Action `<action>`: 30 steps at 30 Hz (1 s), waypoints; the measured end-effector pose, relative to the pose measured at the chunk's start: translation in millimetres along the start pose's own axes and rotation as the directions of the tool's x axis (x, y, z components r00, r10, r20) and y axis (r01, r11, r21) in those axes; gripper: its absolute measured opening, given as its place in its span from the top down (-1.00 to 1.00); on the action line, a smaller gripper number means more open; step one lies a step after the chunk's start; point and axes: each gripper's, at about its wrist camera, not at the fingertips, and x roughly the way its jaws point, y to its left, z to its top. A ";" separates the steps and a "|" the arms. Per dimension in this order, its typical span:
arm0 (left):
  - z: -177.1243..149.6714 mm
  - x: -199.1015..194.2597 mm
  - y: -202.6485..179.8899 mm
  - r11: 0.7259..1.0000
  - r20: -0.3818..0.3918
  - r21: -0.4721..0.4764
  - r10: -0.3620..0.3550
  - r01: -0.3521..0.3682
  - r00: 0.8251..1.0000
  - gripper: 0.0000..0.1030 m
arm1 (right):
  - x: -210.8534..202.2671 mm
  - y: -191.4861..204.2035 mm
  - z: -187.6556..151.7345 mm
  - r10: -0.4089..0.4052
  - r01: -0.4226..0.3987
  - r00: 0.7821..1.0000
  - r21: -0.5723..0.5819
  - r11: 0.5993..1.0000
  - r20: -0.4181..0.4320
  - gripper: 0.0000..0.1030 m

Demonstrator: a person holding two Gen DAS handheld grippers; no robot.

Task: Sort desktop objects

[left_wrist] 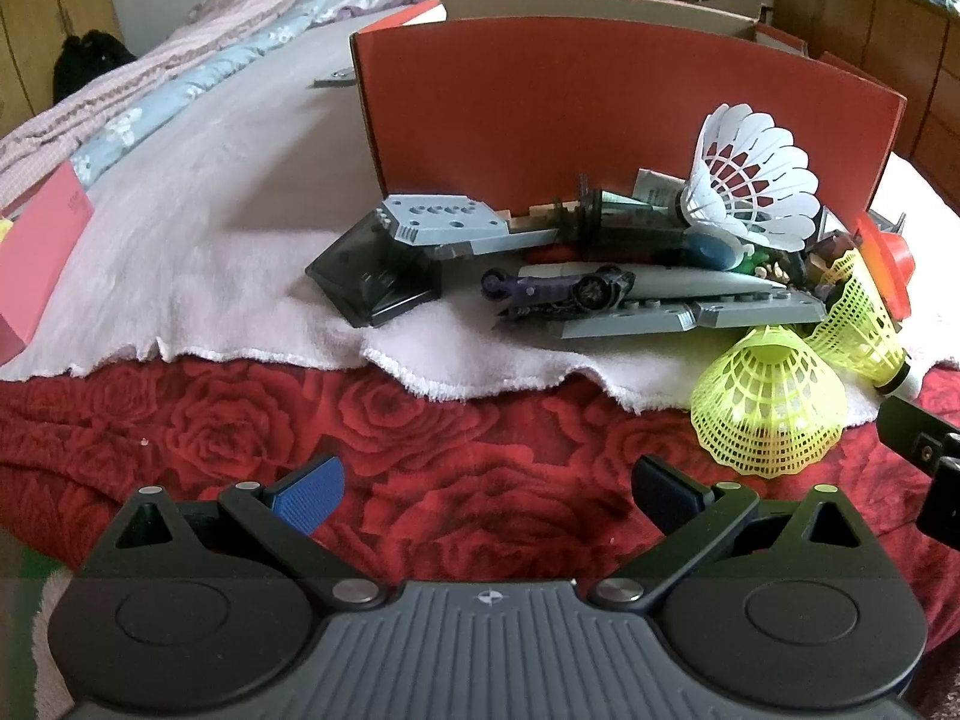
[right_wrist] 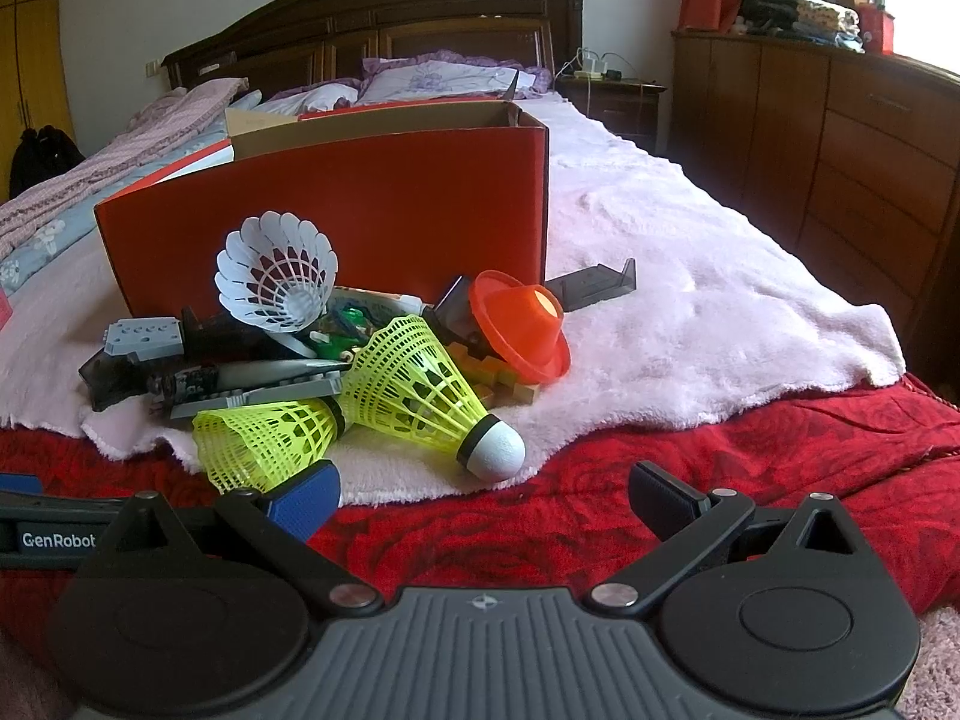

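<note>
While both your left gripper [left_wrist: 487, 495] and right gripper [right_wrist: 483, 495] gape wide and empty, the toy pile [left_wrist: 600, 276] sits unsorted before the red box [right_wrist: 360, 204], seemingly untouched.

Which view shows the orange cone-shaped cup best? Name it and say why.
The right wrist view: the orange cup lies in full sight on its side, brim and open end both visible, against the pile. The left wrist view shows only a sliver of it behind a yellow shuttlecock.
</note>
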 end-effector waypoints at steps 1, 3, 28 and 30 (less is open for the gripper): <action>0.0 0.3 0.3 1.000 -0.002 -0.002 0.000 0.000 1.000 -1.00 | 0.1 0.0 0.0 0.000 0.000 1.000 0.000 1.000 0.000 -1.00; 0.0 1.1 0.9 1.000 -0.004 -0.004 0.001 -0.001 1.000 -1.00 | 0.3 0.1 0.1 0.000 0.000 1.000 0.000 1.000 -0.001 -1.00; -2.6 8.0 4.6 1.000 -0.039 -0.024 0.005 -0.005 0.999 -1.00 | -0.3 4.9 -1.9 0.022 -0.022 1.000 -0.027 0.999 0.009 -1.00; -2.7 8.5 5.0 1.000 -0.040 -0.025 0.004 -0.005 0.999 -1.00 | -1.2 5.4 -1.1 0.026 -0.025 0.999 -0.031 0.999 0.019 -1.00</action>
